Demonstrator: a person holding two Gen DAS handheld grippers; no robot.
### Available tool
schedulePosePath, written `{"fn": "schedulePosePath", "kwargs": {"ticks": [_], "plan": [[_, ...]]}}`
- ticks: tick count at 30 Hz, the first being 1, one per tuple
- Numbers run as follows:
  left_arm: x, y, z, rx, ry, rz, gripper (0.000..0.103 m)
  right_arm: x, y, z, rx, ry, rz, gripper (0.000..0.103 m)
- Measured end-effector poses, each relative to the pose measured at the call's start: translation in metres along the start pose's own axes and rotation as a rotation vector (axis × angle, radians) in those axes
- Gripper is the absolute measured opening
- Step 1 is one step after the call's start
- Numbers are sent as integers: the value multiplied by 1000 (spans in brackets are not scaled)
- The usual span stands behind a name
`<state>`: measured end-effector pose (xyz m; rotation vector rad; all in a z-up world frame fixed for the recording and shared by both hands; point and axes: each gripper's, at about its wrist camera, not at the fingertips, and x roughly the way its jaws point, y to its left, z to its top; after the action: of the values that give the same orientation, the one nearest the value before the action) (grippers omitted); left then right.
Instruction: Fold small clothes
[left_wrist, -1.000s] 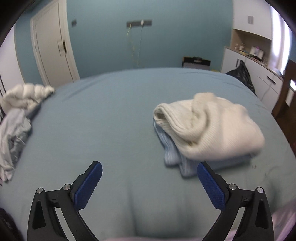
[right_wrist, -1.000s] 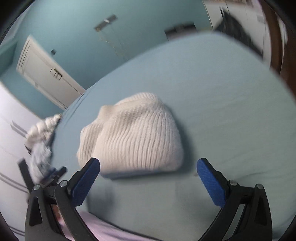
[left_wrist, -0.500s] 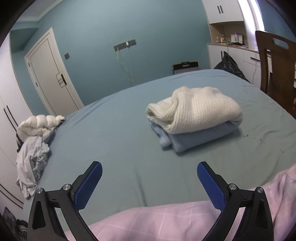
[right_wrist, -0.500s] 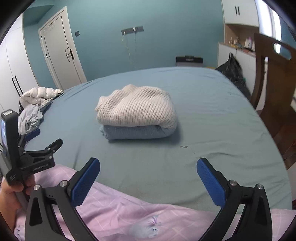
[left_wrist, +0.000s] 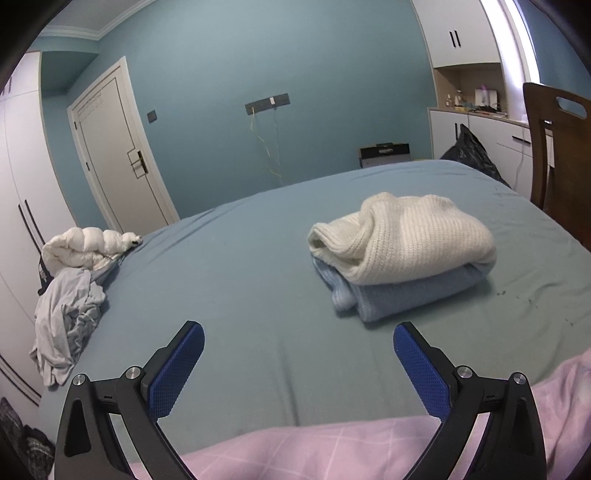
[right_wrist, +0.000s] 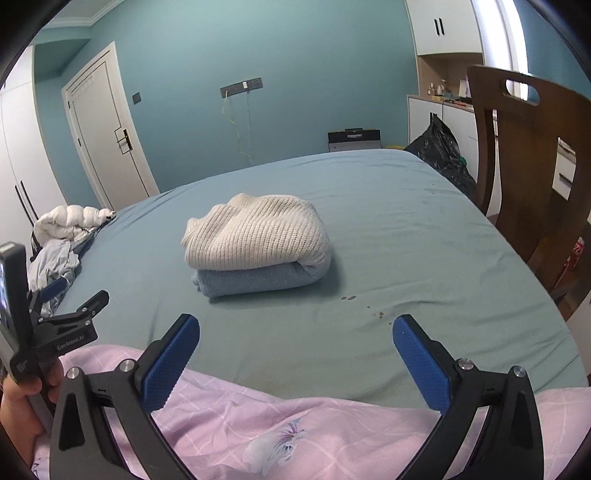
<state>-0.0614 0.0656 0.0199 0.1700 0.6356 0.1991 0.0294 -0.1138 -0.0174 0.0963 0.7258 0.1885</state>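
Note:
A folded cream knit sweater (left_wrist: 406, 236) lies on top of a folded light blue garment (left_wrist: 399, 295) in the middle of the blue-green bed (left_wrist: 240, 280). The stack also shows in the right wrist view, cream sweater (right_wrist: 258, 232) over the blue garment (right_wrist: 255, 280). My left gripper (left_wrist: 299, 358) is open and empty, held back near the bed's front edge. My right gripper (right_wrist: 295, 350) is open and empty, also well short of the stack. The left gripper's body (right_wrist: 62, 325) shows at the left of the right wrist view.
A heap of unfolded white and grey clothes (left_wrist: 74, 288) lies at the bed's left edge. A wooden chair (right_wrist: 532, 155) and a black bag (right_wrist: 439, 147) stand to the right of the bed. Pink checked fabric (right_wrist: 295, 435) fills the foreground.
Both grippers have pulled back and up from the stack toward the bed's front edge. The stacked clothes now sit farther away, and pink fabric has come into the foreground.

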Motion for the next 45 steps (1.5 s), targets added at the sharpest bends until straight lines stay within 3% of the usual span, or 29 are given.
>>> {"fn": "schedulePosePath", "kwargs": {"ticks": [7,14,23,34,45], "plan": [[26,-17,1,76,-8,-3,103,42,2,8,28,37,-14,102],[44,-19,8,43,30,-42,103,59,7,12,36,51,-40,102],[50,-19,13,-14,44,-71,103,57,5,11,25,61,-37,102],[52,-12,16,-91,70,-130,103,59,28,15,-93,70,-61,102],[54,-19,14,-77,96,-132,103,61,31,19,-122,86,-79,102]]}}
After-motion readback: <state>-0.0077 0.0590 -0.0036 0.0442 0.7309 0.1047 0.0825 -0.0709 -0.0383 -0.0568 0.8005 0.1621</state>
